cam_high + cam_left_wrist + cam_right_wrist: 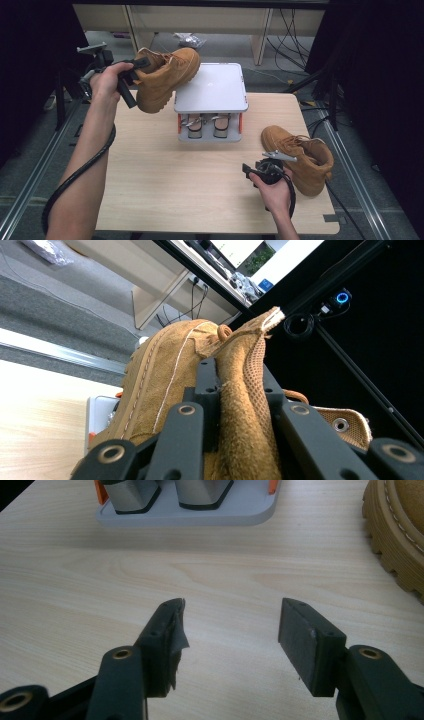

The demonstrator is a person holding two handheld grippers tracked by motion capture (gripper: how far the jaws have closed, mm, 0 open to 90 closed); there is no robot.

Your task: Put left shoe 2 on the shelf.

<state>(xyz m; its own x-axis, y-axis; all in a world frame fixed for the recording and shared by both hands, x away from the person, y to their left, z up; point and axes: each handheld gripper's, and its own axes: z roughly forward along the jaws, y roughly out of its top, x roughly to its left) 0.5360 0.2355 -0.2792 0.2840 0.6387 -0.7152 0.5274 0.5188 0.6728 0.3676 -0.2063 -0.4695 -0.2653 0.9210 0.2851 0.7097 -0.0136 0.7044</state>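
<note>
A tan suede boot hangs in the air at the back left, its toe over the corner of a grey two-level stand. My left gripper is shut on that boot's collar. In the left gripper view the jaws of the left gripper clamp the padded collar edge of the boot. A second tan boot stands on the table at the right. My right gripper rests just left of it, open, with bare table between the jaws of the right gripper.
The stand's lower shelf holds two shoe-shaped items between orange posts. The stand's base and the second boot's ridged sole lie ahead of the right gripper. Black curtains flank the wooden table, with cables on the floor behind.
</note>
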